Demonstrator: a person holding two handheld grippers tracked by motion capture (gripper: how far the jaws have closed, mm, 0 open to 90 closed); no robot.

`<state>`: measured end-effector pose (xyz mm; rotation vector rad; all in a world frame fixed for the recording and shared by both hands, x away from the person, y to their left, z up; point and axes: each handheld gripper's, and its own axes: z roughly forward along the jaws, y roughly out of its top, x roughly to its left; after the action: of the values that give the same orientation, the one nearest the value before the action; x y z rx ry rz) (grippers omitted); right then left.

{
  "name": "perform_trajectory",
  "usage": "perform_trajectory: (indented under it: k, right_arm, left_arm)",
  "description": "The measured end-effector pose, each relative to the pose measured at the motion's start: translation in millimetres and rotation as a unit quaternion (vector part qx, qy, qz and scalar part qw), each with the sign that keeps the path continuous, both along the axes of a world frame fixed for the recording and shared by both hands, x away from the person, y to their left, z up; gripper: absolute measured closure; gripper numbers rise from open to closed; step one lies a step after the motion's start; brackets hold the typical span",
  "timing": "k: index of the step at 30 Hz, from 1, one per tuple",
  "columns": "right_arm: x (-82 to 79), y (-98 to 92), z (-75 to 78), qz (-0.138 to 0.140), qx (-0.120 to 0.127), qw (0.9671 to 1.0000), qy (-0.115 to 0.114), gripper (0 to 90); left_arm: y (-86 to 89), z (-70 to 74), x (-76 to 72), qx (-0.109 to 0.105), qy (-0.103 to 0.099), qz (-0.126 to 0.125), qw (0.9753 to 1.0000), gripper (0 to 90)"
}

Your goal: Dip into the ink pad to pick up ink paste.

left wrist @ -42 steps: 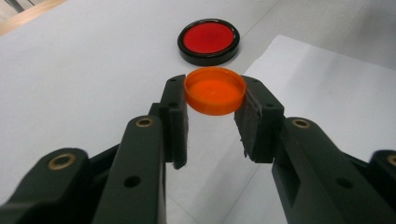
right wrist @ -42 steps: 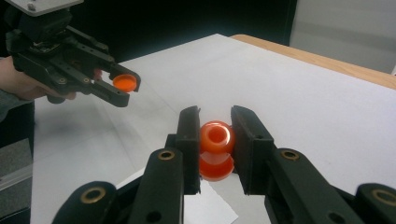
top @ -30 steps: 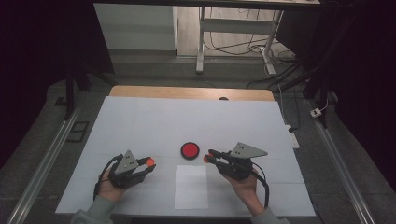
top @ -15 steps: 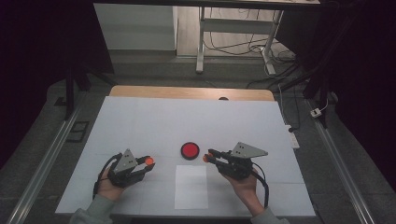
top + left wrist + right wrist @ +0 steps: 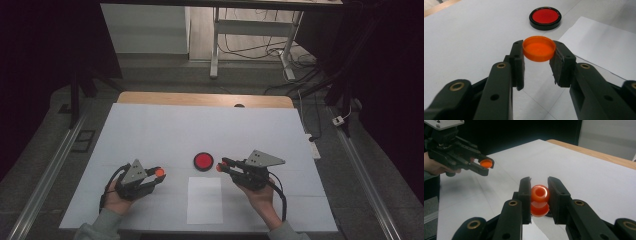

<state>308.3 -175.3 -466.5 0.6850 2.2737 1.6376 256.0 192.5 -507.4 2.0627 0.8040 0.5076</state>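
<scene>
At the near edge of the bench (image 5: 150, 125), in the high view, two sleeved forearms come in from below, each hand wrapped around the grip of a gripper and held low over the white surface. The left hand (image 5: 116, 199) sits palm-in under its tool, with the left gripper (image 5: 159, 173) pointing right and slightly away toward the middle of the bench; its fingers (image 5: 517, 63) are pinching a small orange cap (image 5: 539, 48) by its rim, open side up and clear of the surface. The right hand (image 5: 261, 196) holds its tool from beneath, the wrist angled so that the right gripper (image 5: 220, 166) points left, with the grey three-cornered plate on top. Its fingers (image 5: 525, 192) are closed on a small orange bottle (image 5: 540, 200), gripped at the sides with its open mouth facing along the fingers toward the camera. The two grippers point toward each other, well apart, and the right gripper view shows the left gripper farther off with the cap in its tips. Between the hands a white sheet of paper (image 5: 205, 200) lies flat near the bench's front edge. Just beyond it, and just beside the right gripper's tips, rests a round red disc with a black rim (image 5: 203, 161), flat on the bench.
</scene>
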Motion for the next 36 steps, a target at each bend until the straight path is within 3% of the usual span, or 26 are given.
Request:
perform_trajectory:
  k: [36]
  right_arm:
    - [26.9, 20.5, -2.7, 0.002, -0.022, 0.9996, 0.018, 72.6]
  left_arm:
    - [-1.5, -0.7, 0.8, 0.002, 0.003, -0.002, 1.0, 64.8]
